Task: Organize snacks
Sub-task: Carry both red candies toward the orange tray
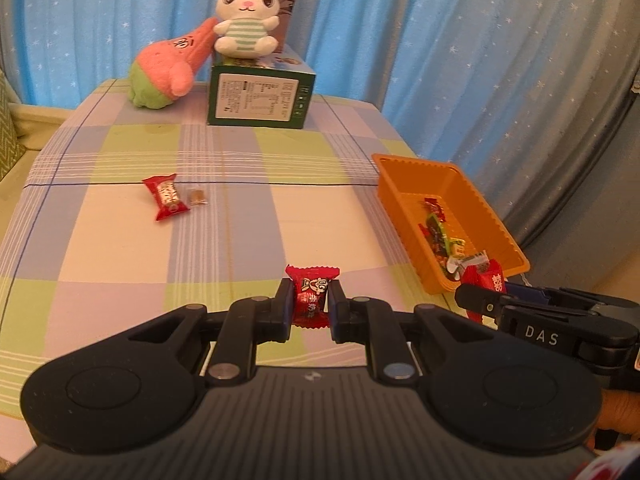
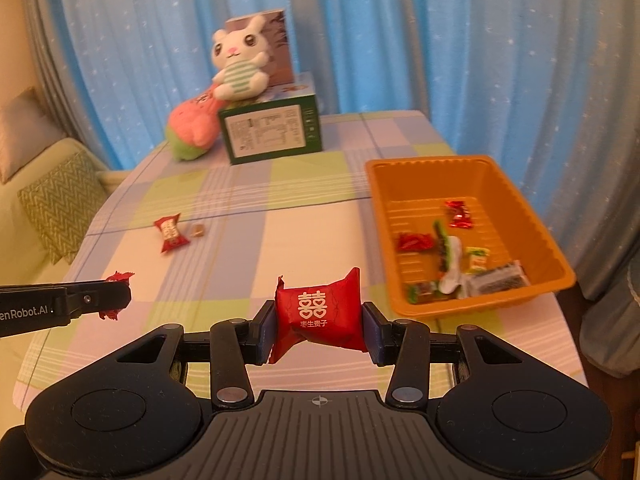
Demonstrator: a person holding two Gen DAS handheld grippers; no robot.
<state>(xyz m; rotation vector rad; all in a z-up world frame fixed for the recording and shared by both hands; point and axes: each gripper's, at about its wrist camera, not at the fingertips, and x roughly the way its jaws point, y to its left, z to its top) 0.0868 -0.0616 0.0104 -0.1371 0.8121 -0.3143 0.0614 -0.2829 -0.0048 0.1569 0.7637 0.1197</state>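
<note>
My left gripper is shut on a small red wrapped candy, held above the checked tablecloth. My right gripper is shut on a bigger red snack packet with white characters. In the left wrist view the right gripper shows at the right edge, just before the orange tray. The tray holds several wrapped snacks. Another red candy and a small brown sweet lie together on the cloth at the left. In the right wrist view the left gripper enters from the left.
A green box stands at the table's far side with a white rabbit plush on top and a pink plush leaning beside it. Blue starred curtains hang behind. A sofa with a patterned cushion lies left of the table.
</note>
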